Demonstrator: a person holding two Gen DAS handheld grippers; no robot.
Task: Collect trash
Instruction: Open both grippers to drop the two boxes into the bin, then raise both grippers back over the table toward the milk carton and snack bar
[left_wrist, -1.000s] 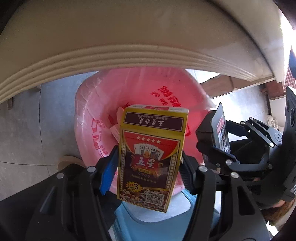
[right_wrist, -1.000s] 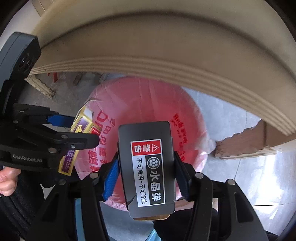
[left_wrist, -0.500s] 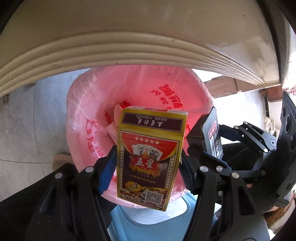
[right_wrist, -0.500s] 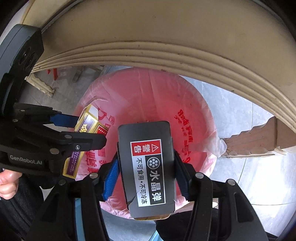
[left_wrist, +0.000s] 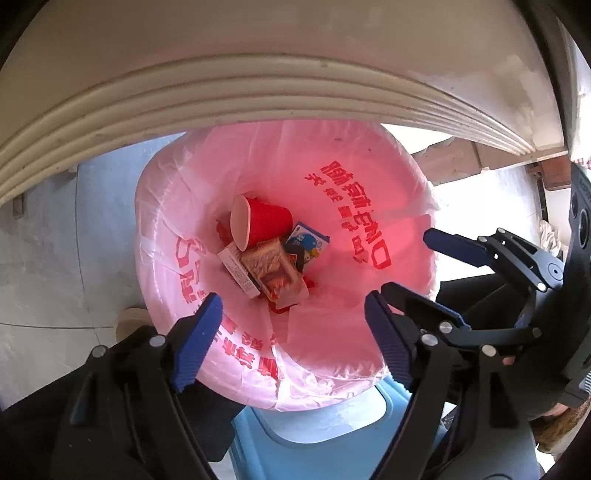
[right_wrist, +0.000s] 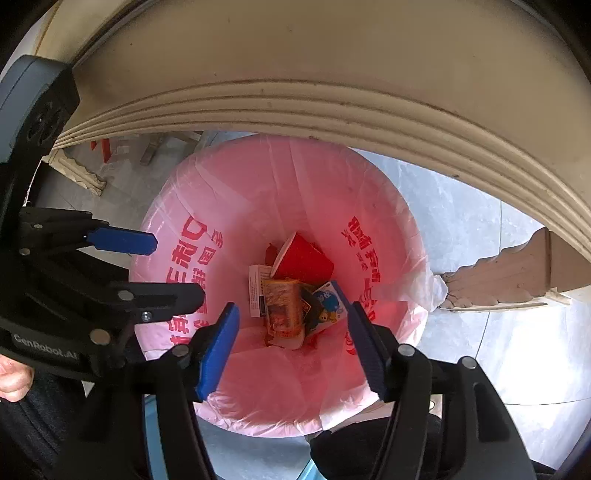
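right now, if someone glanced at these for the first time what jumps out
The pink bag-lined bin fills the middle of both views, under the curved cream table edge. At its bottom, a red cup lies on its side above a heap of cartons and wrappers. The left gripper and right gripper hang open and empty over it.

My table's edge (left_wrist: 258, 85) hides the far rim of the bin bag (left_wrist: 369, 166) — the blue stool (left_wrist: 332, 435) runs off the frame's bottom. Under the red cup (left_wrist: 264, 221), the wrappers' print is too small to read.
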